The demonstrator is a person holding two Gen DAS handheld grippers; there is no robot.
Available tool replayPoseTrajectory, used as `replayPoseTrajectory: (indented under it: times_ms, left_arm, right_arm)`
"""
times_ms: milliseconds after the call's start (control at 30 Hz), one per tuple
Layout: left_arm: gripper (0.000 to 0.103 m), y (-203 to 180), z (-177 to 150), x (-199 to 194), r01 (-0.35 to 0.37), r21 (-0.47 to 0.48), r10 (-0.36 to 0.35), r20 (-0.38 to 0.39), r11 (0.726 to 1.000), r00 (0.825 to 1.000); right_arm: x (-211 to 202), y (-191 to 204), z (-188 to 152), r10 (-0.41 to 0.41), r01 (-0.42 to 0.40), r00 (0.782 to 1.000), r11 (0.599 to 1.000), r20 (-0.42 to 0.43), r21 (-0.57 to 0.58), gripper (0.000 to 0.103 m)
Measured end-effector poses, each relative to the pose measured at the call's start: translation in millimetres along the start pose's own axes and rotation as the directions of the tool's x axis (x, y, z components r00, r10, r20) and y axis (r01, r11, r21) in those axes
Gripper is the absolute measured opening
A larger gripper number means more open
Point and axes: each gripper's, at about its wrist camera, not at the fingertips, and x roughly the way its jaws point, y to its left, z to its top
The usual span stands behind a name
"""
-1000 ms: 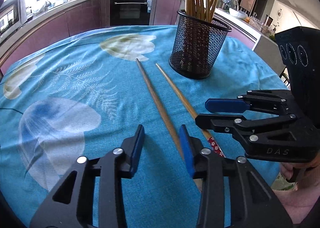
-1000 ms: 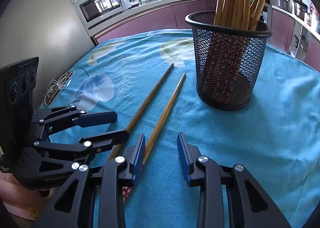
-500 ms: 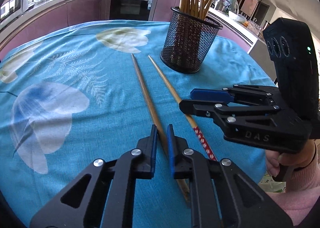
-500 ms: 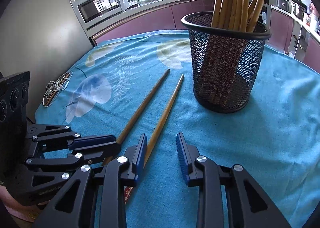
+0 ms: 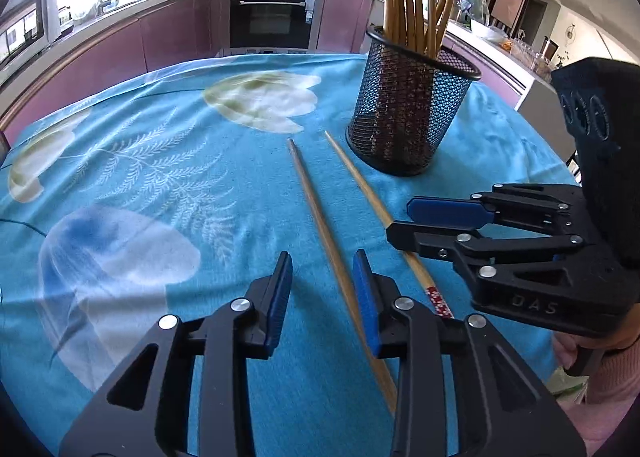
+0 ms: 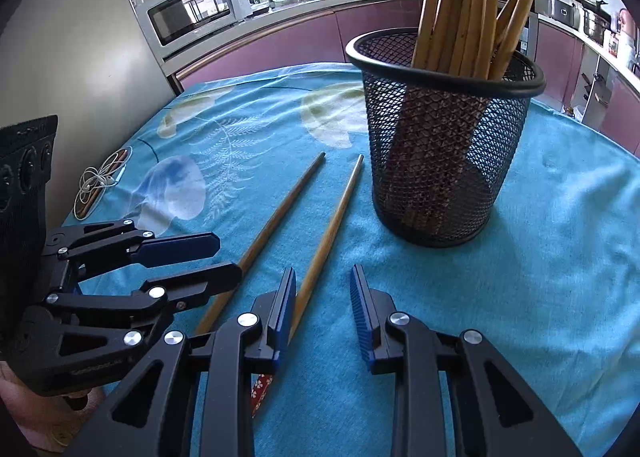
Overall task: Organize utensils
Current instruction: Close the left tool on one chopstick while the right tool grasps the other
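Observation:
Two wooden chopsticks lie side by side on the blue tablecloth (image 5: pixel 168 185). The plain chopstick (image 5: pixel 316 209) runs in between the fingers of my left gripper (image 5: pixel 322 269), close to the right pad. Those jaws are opening and no pad presses on the stick. The red-patterned chopstick (image 6: pixel 332 225) passes along the inner face of the left finger of my right gripper (image 6: pixel 322 277). The right jaws are closing and do not grip it. A black mesh holder (image 5: pixel 408 113) with several chopsticks stands just beyond. Right gripper (image 5: pixel 400 217) and left gripper (image 6: pixel 230 257) hover side by side.
The black mesh holder (image 6: pixel 440 161) is close ahead on the right. A coiled white cable (image 6: pixel 100 185) lies at the table's left edge. Kitchen counters, a microwave (image 6: pixel 192 13) and an oven (image 5: pixel 276 13) ring the table. A hand and pink sleeve (image 5: pixel 600 373) hold the right gripper.
The left jaws closed to a narrow slit over the plain chopstick half a second ago and have spread again. The right jaws narrowed a little. Both chopsticks lie where they were.

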Motion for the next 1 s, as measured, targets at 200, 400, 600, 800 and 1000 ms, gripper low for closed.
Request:
replayPoseTrajectory:
  times_ms: [200, 400, 600, 800, 1000]
  left_arm:
    - [0.029, 1.3, 8.8, 9.3, 0.011, 0.000, -0.011, -0.011, 1.000, 1.000]
    - [0.021, 0.1, 13.9, 15.6, 0.002, -0.004, -0.002, -0.012, 1.000, 1.000]
    - [0.014, -1.2, 15.5, 18.2, -0.009, -0.015, 0.009, -0.005, 1.000, 1.000]
    - [0.012, -3.1, 15.7, 19.3, -0.015, -0.021, 0.015, 0.001, 1.000, 1.000]
    - [0.011, -2.1, 15.6, 19.3, -0.011, -0.040, 0.012, 0.006, 0.999, 1.000]
  right_arm:
    - [4.8, 0.7, 4.9, -0.015, 0.015, 1.000, 1.000, -0.002, -0.015, 0.024]
    - [9.8, 0.8, 9.4, -0.023, 0.023, 1.000, 1.000, 0.000, -0.017, 0.024]
    - [12.7, -2.0, 13.2, -0.033, 0.033, 0.999, 0.999, 0.006, -0.005, 0.019]
    - [12.4, -8.8, 13.1, -0.025, 0.025, 1.000, 0.999, 0.017, 0.030, 0.010]
    - [11.2, -11.7, 12.2, -0.016, 0.015, 1.000, 0.998, 0.022, 0.053, 0.008]
